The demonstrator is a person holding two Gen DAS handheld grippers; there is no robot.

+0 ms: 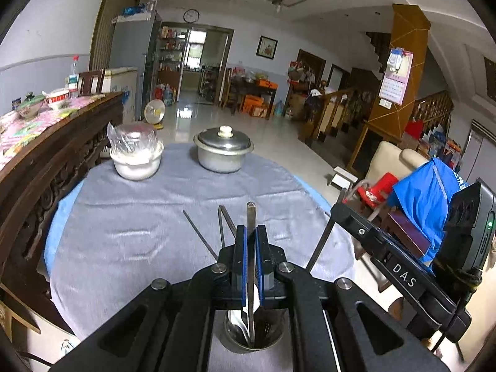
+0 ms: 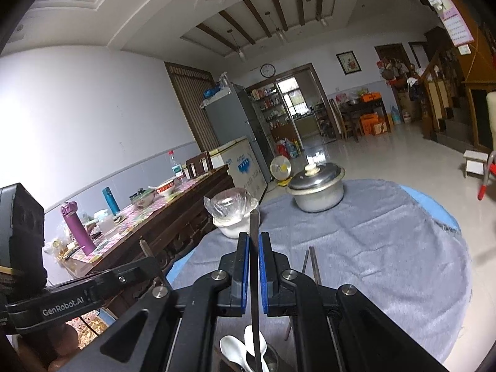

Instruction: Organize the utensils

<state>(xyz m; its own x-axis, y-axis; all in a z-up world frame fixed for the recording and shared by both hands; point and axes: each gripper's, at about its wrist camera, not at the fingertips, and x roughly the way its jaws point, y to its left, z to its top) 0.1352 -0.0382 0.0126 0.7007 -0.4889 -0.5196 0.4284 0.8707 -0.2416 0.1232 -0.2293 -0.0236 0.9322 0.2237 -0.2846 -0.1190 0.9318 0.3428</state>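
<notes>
In the left wrist view my left gripper point(image 1: 251, 232) is shut on a metal chopstick point(image 1: 250, 217) that stands nearly upright. Its lower end dips into a metal utensil holder point(image 1: 266, 339) that holds white spoons point(image 1: 240, 319). In the right wrist view my right gripper point(image 2: 254, 238) is shut on a dark chopstick point(image 2: 254, 226), which also reaches down into the holder point(image 2: 272, 356) beside the white spoons point(image 2: 235, 347). Each gripper shows at the other view's edge: right gripper point(image 1: 341, 214), left gripper point(image 2: 148, 266). Loose chopsticks point(image 1: 198, 232) lie on the grey cloth.
A lidded metal pot point(image 1: 223, 152) and a white bowl under plastic wrap point(image 1: 136, 158) stand at the far side of the round table point(image 1: 139, 210). A dark wooden sideboard point(image 1: 46, 155) with bowls and bottles runs along the left. A blue-draped chair point(image 1: 424, 198) is at the right.
</notes>
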